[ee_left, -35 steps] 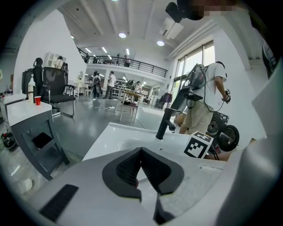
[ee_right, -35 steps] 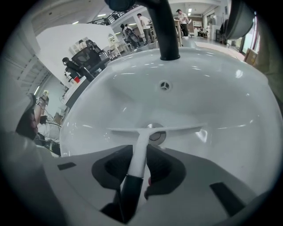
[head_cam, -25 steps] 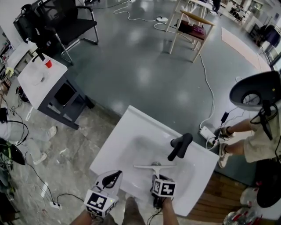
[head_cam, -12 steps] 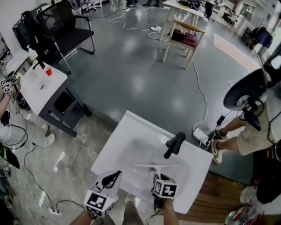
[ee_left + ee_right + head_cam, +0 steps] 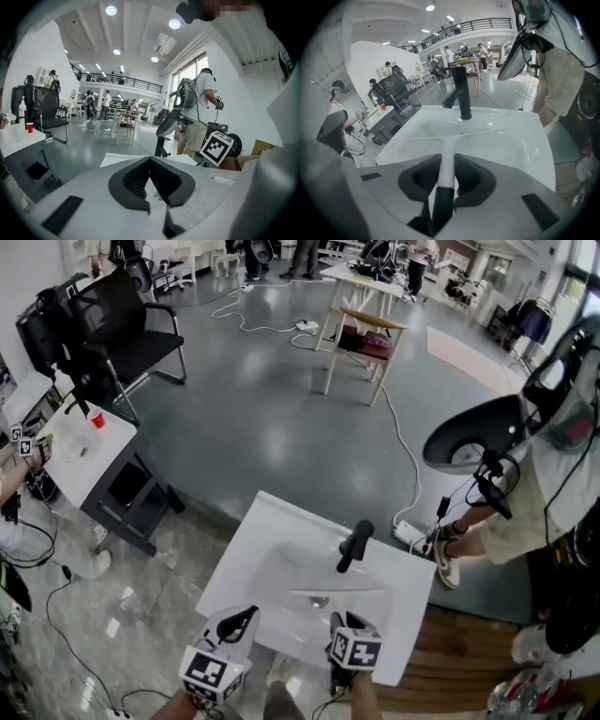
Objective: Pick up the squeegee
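Now the right tool (image 5: 446, 163) clamps the white plastic squeegee (image 5: 449, 143) by its handle above the white sink (image 5: 520, 136); the left tool (image 5: 150, 160) is pinched together, empty. Lift level, blade clear of the black tap (image 5: 464, 101).

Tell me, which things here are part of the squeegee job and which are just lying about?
Job: squeegee, right tongs gripping its handle.
Lying about: left tongs, sink, faucet, red cup, black chair, wooden table.
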`<action>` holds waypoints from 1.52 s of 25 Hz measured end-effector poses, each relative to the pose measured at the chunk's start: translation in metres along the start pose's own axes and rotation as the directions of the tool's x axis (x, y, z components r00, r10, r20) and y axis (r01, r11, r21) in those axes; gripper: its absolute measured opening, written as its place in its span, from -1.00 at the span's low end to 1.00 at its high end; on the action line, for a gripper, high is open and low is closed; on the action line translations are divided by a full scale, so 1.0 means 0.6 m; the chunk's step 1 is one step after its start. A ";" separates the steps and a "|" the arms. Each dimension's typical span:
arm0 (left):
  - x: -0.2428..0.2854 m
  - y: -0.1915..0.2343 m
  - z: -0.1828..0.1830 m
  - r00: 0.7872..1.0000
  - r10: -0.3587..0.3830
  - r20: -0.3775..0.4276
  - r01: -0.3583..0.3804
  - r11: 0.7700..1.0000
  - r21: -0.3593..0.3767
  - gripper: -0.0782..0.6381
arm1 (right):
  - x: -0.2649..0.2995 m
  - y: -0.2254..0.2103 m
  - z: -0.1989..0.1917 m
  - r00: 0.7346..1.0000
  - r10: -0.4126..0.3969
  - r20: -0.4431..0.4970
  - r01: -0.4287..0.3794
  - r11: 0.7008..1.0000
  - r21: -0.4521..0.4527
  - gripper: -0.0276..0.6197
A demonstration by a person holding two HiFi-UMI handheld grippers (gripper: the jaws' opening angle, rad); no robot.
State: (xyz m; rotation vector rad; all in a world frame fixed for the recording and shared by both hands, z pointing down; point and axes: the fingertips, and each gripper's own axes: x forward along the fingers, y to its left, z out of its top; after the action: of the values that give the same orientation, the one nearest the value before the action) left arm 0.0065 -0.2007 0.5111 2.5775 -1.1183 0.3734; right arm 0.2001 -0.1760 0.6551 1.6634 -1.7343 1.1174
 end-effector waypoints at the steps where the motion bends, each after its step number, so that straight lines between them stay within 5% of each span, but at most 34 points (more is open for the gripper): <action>1: -0.006 -0.004 0.007 1.000 -0.008 0.006 0.008 1.000 0.006 -0.78 | -0.013 0.003 0.004 1.000 -0.003 0.017 0.003 1.000 0.002 -0.65; 10: -0.059 -0.031 0.063 0.993 -0.090 0.076 0.085 0.994 0.071 -0.78 | -0.138 0.030 0.038 0.979 -0.063 0.194 0.061 0.998 0.018 -0.65; 20: -0.134 -0.069 0.101 0.975 -0.183 0.126 0.166 0.977 0.134 -0.78 | -0.302 0.057 0.027 0.906 -0.147 0.396 0.124 0.989 0.083 -0.65; 38: -0.260 -0.155 0.090 0.945 -0.290 0.154 0.257 0.945 0.200 -0.78 | -0.511 0.089 -0.110 0.794 -0.275 0.543 0.207 0.961 0.184 -0.65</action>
State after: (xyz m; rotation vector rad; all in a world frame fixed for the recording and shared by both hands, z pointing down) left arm -0.0220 -0.0577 0.3900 2.9250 -0.7909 0.1802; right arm 0.1787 0.0499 0.4319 2.3943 -1.7272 0.6432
